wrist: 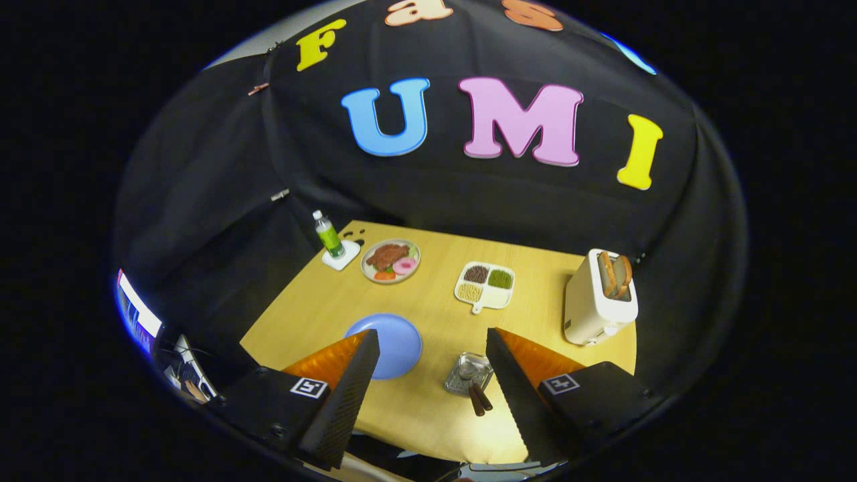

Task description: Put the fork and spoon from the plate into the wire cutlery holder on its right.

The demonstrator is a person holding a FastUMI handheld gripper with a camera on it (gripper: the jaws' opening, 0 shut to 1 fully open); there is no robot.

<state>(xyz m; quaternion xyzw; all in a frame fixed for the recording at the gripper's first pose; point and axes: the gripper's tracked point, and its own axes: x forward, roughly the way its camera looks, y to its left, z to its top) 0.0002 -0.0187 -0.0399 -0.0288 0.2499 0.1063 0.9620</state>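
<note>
Evidently final stage: fork and spoon (pixel 478 396) are seen standing in the holder (pixel 467 373), lower centre, right of the emptied plate (pixel 394 343) on the desk (pixel 442 304). Fingers (pixel 432 375) are held wide, nothing gripped. Next, only withdrawal is judged needed.

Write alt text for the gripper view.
The gripper hangs open above a wooden table, holding nothing; a bare round blue plate lies by one finger and a wire cutlery holder with two brown-handled utensils by the other. Beyond stand a white toaster, a divided white dish, a plate of food and a green bottle.
</note>
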